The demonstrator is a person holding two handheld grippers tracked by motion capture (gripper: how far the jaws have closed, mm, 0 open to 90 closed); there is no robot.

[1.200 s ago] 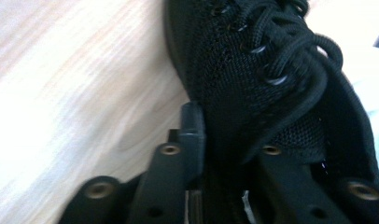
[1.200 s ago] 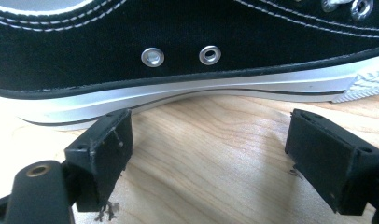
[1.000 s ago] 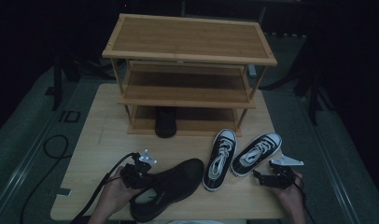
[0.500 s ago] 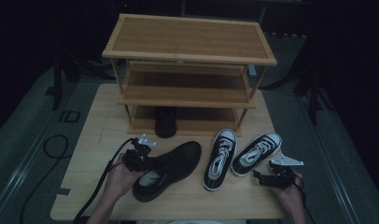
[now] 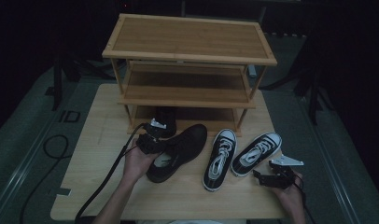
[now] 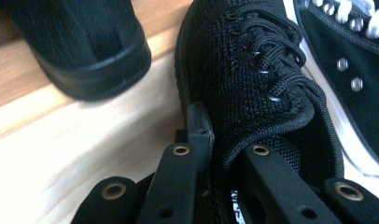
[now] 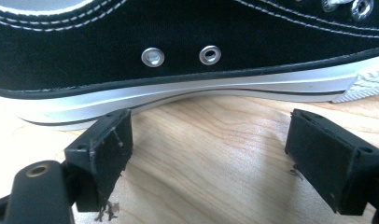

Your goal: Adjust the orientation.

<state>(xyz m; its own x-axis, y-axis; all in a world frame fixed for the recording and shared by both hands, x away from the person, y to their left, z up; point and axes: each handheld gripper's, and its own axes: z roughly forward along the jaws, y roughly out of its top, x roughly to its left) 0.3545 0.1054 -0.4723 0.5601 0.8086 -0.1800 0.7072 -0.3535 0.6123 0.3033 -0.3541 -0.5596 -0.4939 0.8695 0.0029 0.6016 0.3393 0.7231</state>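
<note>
A: Black knit shoe lies on the worktop just in front of the bamboo shoe rack, toe aimed at the bottom shelf. Why hold it at the collar?

B: The left gripper pinches the collar's side wall, one jaw inside the opening and one outside, as the left gripper view shows. That rim is thin enough to clamp, and gripping there probably lets the toe lead in under the shelf.

A: And the dark thing beyond it?

B: Another black shoe, seemingly its mate, sits on the lowest shelf, heel facing out. I'd judge this one is meant to go beside it.

A: Further right?

B: Two black canvas sneakers with white laces lie side by side on the worktop, toes toward the rack, apart from the knit shoe.

A: The other hand?

B: The right gripper rests near the right-hand sneaker, jaws spread wide and holding nothing. The right gripper view shows that sneaker's white sole just ahead, so it looks poised to take it next.
</note>
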